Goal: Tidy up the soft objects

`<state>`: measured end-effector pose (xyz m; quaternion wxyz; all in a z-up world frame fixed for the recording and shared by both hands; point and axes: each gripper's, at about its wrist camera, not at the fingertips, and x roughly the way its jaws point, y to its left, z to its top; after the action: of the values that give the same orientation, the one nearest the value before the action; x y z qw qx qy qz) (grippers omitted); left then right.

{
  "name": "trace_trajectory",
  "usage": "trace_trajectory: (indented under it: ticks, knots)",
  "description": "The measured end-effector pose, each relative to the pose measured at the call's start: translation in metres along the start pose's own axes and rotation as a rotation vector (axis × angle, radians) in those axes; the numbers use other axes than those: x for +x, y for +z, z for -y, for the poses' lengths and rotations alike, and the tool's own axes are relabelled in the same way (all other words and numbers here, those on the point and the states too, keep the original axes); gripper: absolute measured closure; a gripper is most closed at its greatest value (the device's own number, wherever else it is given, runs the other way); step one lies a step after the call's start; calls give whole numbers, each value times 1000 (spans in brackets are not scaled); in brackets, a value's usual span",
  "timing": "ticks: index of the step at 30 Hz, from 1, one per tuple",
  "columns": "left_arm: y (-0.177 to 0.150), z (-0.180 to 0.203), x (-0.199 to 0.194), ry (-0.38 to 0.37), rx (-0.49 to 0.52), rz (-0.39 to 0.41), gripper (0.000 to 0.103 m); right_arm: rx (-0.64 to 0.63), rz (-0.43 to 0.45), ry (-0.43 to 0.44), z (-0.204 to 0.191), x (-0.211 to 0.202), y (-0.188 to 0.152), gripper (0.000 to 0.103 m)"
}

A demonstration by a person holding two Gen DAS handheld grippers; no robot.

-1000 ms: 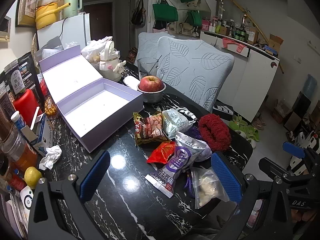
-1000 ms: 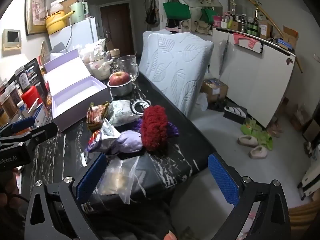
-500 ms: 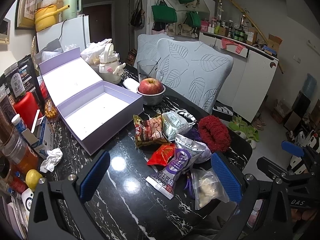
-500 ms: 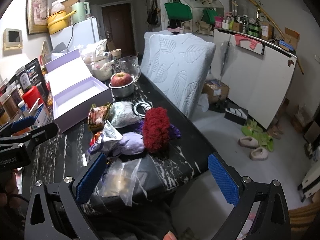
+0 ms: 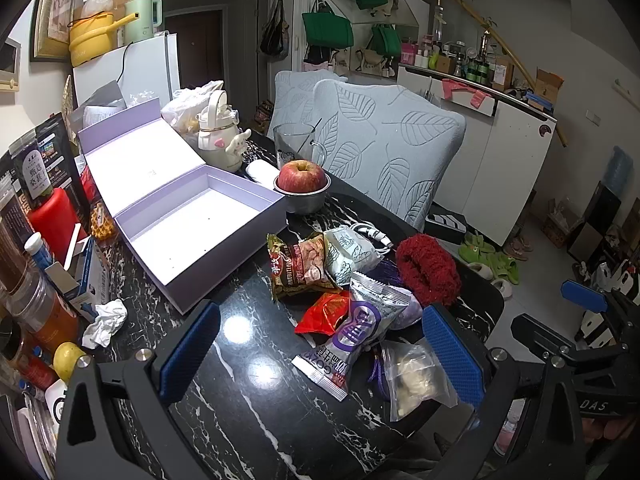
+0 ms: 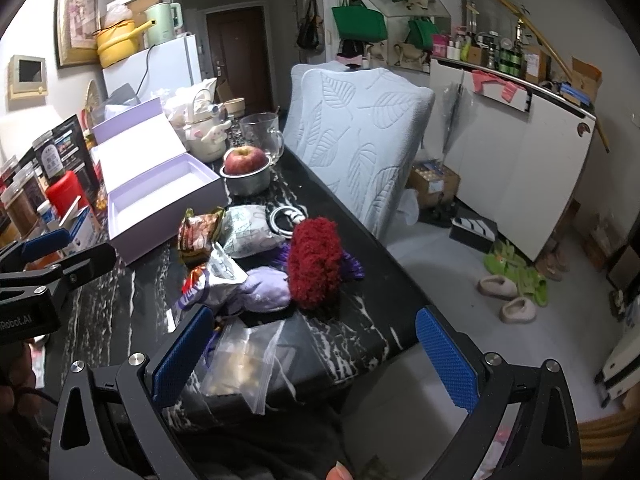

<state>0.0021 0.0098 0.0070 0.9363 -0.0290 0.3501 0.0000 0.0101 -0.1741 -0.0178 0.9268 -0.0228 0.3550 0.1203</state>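
Both tools hover above the near edge of the black marbled tabletop (image 5: 224, 364), each with its jaws spread wide and nothing between them. The left tool (image 5: 320, 344) looks over the snack pile; the right tool (image 6: 316, 352) hangs partly past the tabletop's edge.

The soft things lie bunched together: a fuzzy red scrunchie (image 6: 314, 262) resting against a lavender pouch (image 6: 266, 290), with crinkly snack packets (image 5: 304, 266) and a clear zip bag (image 6: 240, 364) just beside them. The open lavender box (image 5: 192, 232) looks like the likely destination, and it is bare inside.

A sensible first pick is probably the scrunchie, since it sits on top and apart from the wrappers. Coming down over its bulk and closing gently should keep neighbouring packets from dragging along.

Beyond the pile stand an apple in a steel bowl (image 5: 302, 188), a glass mug and a leaf-patterned chair back. A white fridge, green bags hanging on the wall and slippers on the floor fill the room.
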Motion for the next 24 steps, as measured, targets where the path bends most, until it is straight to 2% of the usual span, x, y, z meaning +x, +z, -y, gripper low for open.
trace_trajectory:
  ticks: [24]
  knots:
    - [-8,0,-2,-8,1,-12,0,9,-9,2,2,0,-5,0]
